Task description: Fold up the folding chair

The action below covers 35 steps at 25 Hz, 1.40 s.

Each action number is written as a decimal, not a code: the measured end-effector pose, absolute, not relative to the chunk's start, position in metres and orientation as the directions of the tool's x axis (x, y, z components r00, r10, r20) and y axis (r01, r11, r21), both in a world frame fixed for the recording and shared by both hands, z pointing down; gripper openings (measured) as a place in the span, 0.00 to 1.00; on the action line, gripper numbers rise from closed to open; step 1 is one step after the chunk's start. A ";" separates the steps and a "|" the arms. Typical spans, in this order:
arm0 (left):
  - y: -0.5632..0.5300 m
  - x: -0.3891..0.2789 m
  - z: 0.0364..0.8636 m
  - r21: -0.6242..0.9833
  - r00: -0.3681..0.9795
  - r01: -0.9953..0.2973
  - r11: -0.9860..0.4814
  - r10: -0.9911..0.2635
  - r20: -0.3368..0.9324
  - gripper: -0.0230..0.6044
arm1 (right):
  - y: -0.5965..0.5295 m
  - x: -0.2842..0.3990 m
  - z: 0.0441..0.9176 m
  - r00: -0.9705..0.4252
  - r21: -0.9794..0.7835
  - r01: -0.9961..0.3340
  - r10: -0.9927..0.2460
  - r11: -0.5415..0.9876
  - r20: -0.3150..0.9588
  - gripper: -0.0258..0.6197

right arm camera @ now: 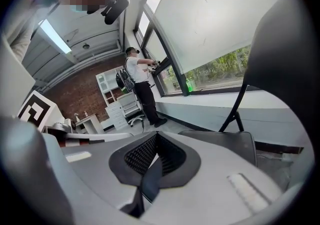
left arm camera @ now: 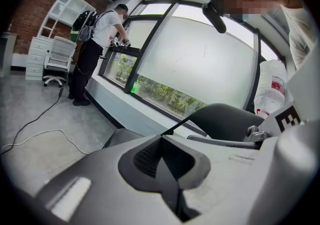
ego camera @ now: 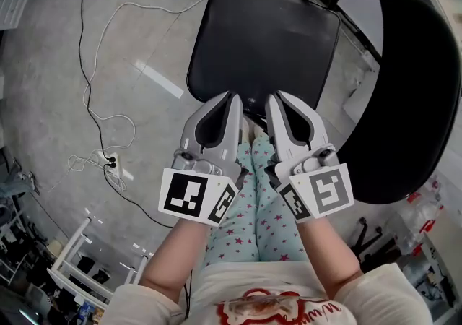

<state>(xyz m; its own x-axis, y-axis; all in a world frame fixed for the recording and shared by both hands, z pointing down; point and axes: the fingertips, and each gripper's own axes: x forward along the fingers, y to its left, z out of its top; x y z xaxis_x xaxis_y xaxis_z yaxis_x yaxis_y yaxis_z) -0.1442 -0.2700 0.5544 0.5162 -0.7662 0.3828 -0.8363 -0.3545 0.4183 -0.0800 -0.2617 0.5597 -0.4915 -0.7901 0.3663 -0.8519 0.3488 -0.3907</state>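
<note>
The chair seat (ego camera: 263,35), backrest (ego camera: 411,85) at its 3 o'clock, is lying at 12 o'clock just beyond the left gripper (ego camera: 231,102) and right gripper (ego camera: 279,102), equally near; both are holding nothing, jaws together.

No legible text or numbers

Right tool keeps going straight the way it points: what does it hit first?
Probably the chair seat. The right tool, shut and empty, points forward and slightly down over its near edge. Depth is unclear, so its height above the seat is uncertain.
</note>
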 end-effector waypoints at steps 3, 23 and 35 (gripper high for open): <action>-0.271 -0.144 0.567 0.421 0.525 -0.832 -0.362 -0.759 0.385 0.04 | -0.263 -0.083 0.571 -0.489 -0.389 -0.853 -0.789 0.346 0.371 0.08; -0.293 -0.179 0.623 0.411 0.489 -0.854 -0.320 -0.762 0.424 0.04 | -0.270 -0.083 0.613 -0.469 -0.389 -0.866 -0.778 0.314 0.417 0.08; -0.316 -0.237 0.673 0.381 0.475 -0.870 -0.314 -0.741 0.475 0.32 | -0.267 -0.079 0.621 -0.457 -0.397 -0.871 -0.772 0.288 0.442 0.08</action>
